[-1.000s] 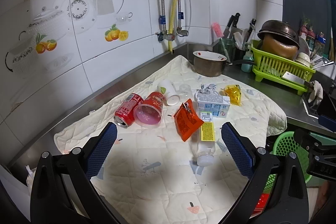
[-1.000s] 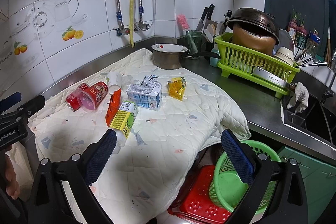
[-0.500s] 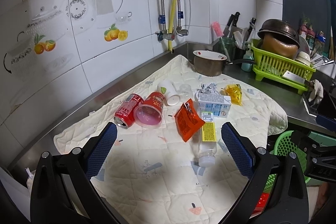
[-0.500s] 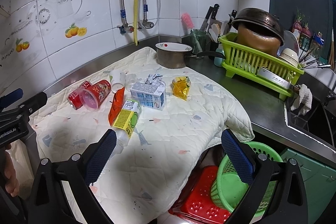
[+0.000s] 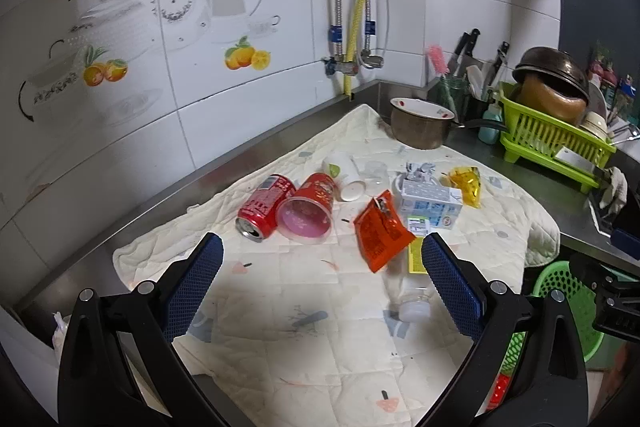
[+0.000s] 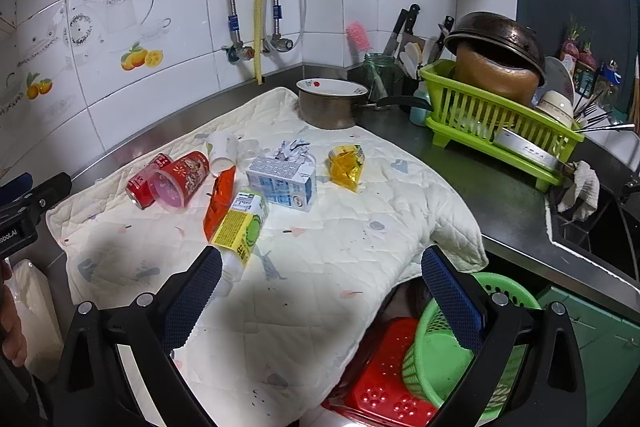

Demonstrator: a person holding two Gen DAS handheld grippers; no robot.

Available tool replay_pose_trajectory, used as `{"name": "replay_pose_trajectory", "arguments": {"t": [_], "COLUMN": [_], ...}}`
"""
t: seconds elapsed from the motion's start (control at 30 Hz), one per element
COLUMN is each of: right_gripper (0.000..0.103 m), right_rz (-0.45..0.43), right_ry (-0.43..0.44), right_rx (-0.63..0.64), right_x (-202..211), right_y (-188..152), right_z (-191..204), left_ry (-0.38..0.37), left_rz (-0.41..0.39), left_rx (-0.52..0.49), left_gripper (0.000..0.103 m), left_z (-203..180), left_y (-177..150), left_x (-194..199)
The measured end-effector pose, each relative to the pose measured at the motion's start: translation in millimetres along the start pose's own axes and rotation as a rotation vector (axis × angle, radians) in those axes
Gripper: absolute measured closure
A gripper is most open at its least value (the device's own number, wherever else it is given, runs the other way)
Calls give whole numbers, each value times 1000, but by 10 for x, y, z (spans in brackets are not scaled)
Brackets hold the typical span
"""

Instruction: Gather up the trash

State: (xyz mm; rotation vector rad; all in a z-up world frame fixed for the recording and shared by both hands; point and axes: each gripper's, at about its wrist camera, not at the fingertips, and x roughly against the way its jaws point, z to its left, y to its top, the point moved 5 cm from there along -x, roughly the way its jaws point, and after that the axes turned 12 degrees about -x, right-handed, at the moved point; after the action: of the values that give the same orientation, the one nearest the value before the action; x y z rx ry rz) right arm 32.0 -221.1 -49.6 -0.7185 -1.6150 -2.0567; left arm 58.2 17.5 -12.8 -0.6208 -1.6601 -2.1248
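Note:
Trash lies on a quilted mat (image 5: 304, 311): a red soda can (image 5: 262, 206), a red plastic cup (image 5: 310, 209), a white cup (image 5: 345, 174), an orange wrapper (image 5: 380, 235), a plastic bottle with a yellow label (image 6: 239, 229), a blue-white carton (image 6: 282, 182) and a yellow wrapper (image 6: 347, 167). My left gripper (image 5: 320, 263) is open and empty, above the mat's near part. My right gripper (image 6: 320, 269) is open and empty; its left finger is near the bottle's cap. A green basket (image 6: 448, 351) stands below the counter.
A red basket (image 6: 384, 383) sits beside the green one. A metal pot (image 6: 330, 105) stands at the mat's far corner. A green dish rack (image 6: 500, 119) with pans fills the right counter, next to a sink (image 6: 592, 227). Tiled wall and pipes are behind.
Both grippers have drifted slightly forward and up over the mat. The trash has not moved and both stay open.

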Motion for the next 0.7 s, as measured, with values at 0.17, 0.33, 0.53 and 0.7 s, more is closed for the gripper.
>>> {"name": "replay_pose_trajectory", "arguments": {"t": [0.17, 0.33, 0.53, 0.7], "right_gripper": [6, 6, 7, 8], "right_rz": [17, 47, 73, 113], "right_ry": [18, 41, 67, 82], "right_rx": [9, 31, 63, 82], "right_x": [-106, -249, -455, -693], "right_y": [-8, -52, -93, -144], "right_z": [73, 206, 422, 612], "left_ry": [10, 15, 29, 36], "left_rz": [6, 15, 15, 22], "left_rx": [21, 36, 56, 72], "left_gripper": [5, 5, 5, 5], "left_z": [78, 134, 245, 334], "left_y": [-19, -58, -84, -126], "left_x": [-28, -66, -87, -122]}}
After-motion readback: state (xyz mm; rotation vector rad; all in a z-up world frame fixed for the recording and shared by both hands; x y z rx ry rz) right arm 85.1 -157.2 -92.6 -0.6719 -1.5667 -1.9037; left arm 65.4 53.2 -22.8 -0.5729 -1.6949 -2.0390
